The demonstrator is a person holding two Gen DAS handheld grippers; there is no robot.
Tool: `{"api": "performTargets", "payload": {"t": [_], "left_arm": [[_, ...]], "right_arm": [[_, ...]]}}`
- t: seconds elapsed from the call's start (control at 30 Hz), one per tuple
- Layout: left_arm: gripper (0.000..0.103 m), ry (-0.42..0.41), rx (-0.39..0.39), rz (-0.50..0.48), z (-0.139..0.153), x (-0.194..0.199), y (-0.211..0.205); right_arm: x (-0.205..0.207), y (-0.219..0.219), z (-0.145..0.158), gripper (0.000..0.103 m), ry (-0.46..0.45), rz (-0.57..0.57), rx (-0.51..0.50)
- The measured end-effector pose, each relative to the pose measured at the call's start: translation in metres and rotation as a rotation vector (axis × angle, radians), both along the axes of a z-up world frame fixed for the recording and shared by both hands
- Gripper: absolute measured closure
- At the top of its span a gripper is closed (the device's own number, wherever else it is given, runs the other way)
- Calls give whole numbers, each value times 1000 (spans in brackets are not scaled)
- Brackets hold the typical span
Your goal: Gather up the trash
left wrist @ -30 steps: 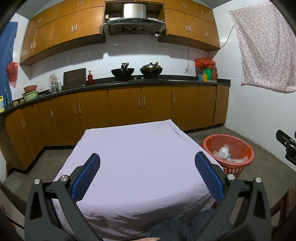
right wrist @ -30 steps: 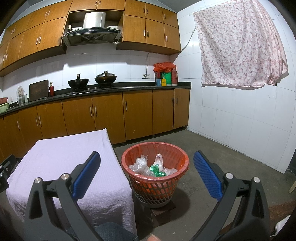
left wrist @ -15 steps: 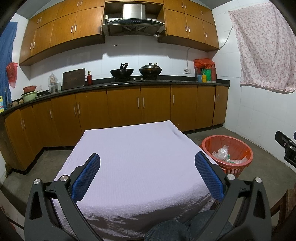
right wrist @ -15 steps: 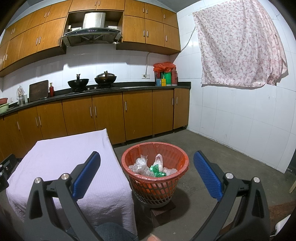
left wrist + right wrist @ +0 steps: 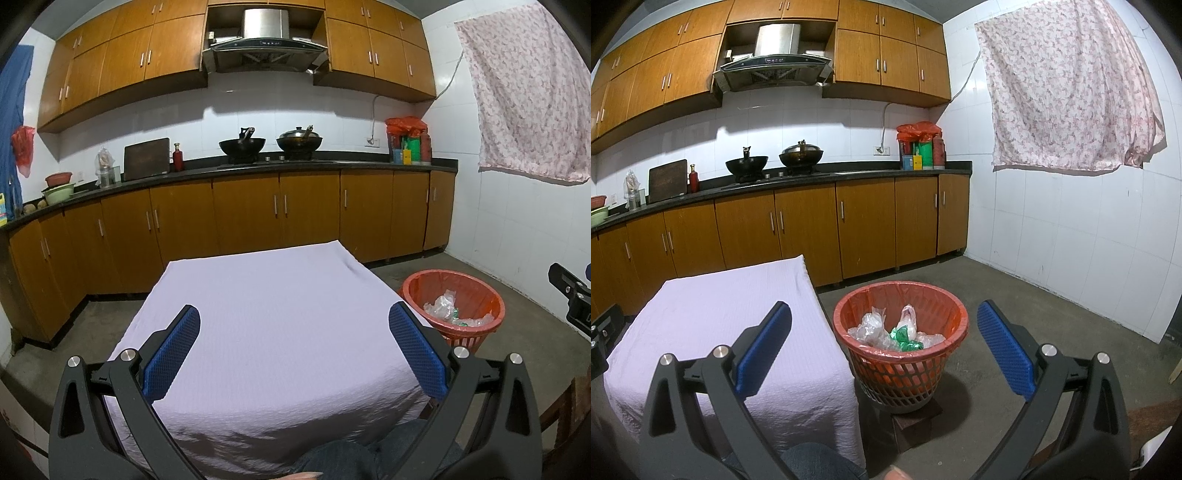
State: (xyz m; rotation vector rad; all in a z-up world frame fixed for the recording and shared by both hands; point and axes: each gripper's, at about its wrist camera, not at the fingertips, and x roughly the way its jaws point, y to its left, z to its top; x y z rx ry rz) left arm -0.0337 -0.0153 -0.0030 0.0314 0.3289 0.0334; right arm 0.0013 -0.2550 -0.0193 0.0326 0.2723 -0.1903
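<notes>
- My left gripper (image 5: 294, 352) hangs over the near part of the table (image 5: 266, 295), its blue pads spread wide with nothing between them.
- The table wears a pale lilac cloth (image 5: 280, 332) that drapes down its sides; from the left wrist view the cloth top shows only its own weave.
- Just off the table's right edge stands the red mesh basket (image 5: 901, 373), lined with a red bag and raised on a dark block (image 5: 916, 421) on the concrete floor.
- The trash (image 5: 897, 330) sits inside that basket: crumpled clear plastic wrappers and a scrap of green foil, piled low in the middle.
- My right gripper (image 5: 884, 350) is held in front of the basket, fingers wide apart and gripping nothing; the basket shows in the gap between the blue pads, well beyond them.
- Behind everything runs a dark countertop (image 5: 849, 172) with two woks (image 5: 801, 155) on the hob.
- On the right wall hangs a flowered cloth (image 5: 1067, 88).
</notes>
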Motion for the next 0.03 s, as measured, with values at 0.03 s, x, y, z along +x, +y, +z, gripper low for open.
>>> {"api": "performTargets", "payload": {"t": [0.03], "left_arm": [[2, 0, 0, 1, 0, 0, 0]], "right_arm": [[-1, 1, -1, 4, 0, 0, 0]]}}
